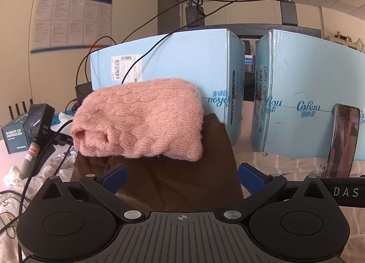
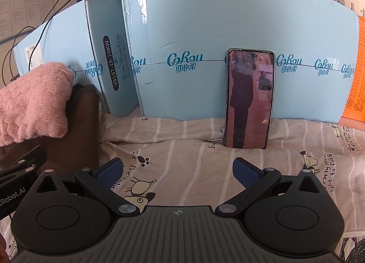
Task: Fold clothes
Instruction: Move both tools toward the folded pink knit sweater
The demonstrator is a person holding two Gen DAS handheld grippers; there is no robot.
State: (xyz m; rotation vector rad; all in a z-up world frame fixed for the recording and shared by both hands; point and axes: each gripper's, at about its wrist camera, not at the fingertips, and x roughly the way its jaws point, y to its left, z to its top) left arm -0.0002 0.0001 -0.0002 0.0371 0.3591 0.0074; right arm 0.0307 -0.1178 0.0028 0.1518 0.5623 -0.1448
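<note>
Left gripper (image 1: 182, 177): nearest element of the left wrist view; jaws spread wide and released, blue pads (image 1: 115, 175) hanging over the brown garment with nothing between them.
Right gripper (image 2: 176, 171): jaws likewise spread and empty, over bare printed bedsheet (image 2: 182, 155); no clothing lies beneath it.
Brown garment (image 1: 182, 171): flat, folded, directly under the left jaws; forms the base of the stack. Risk: a pad that catches its near edge would drag the whole stack and undo the fold.
Pink knitted sweater (image 1: 139, 121): folded, resting on the far part of the brown garment, with its far side close to the left box. Judged the finished item. Risk: loose knit snags easily on a ribbed pad; a push from the front would probably roll the bundle open or tip it off the base.
Cables (image 1: 45, 149): dark leads run beside the stack on the left, near a handheld device (image 1: 37, 124). Risk: a sideways sweep of the left gripper could hook one and pull the equipment over.
Phone (image 2: 249, 99): stands upright, leaning against the right box, well apart from the stack. Risk: tugging the sheet beneath it would likely topple it.
Pale blue boxes (image 2: 205, 35): back wall of the scene; they limit forward travel.
</note>
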